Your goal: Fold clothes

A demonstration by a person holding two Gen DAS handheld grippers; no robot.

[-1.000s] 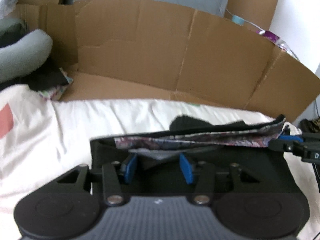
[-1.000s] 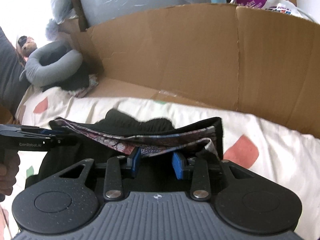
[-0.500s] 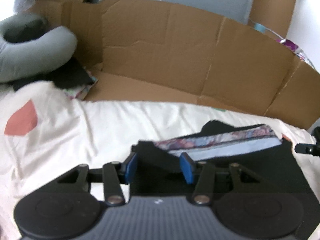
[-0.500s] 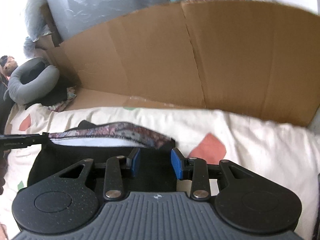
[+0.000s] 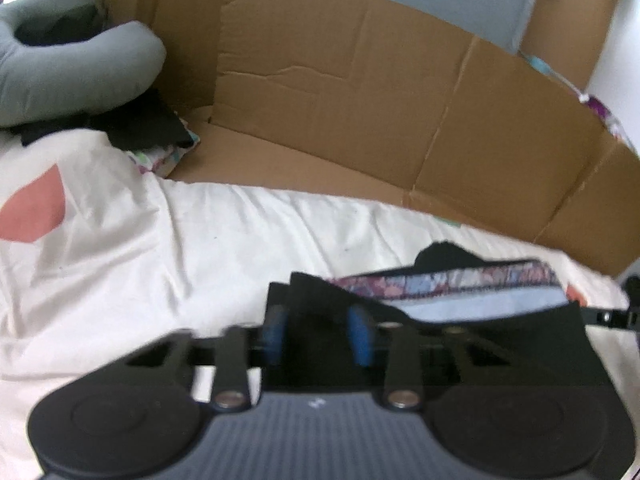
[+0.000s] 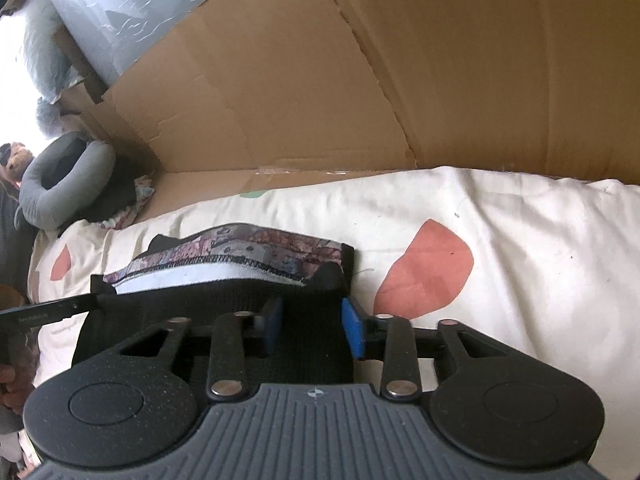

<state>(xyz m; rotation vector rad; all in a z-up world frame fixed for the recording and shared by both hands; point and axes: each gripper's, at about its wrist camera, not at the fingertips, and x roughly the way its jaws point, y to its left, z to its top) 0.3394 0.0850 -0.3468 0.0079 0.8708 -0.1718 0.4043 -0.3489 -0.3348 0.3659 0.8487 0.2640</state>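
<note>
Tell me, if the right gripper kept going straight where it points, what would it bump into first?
The black garment, most likely. The right gripper has that dark cloth between its blue fingers already, and its jaws are closing on it. Just past it lies the patterned waistband, then the white sheet; depth is hard to judge.

A white bed sheet [image 6: 520, 220] with pink spots covers the bed. Brown cardboard [image 5: 360, 100] stands along its far edge. A grey pillow [image 5: 72, 76] sits at the left corner.

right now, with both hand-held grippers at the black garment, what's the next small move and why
Probably finish closing before lifting: the left hand-held gripper and right hand-held gripper are closing around corners of the black garment, pads not yet pressing, while it lies on the sheet.
</note>
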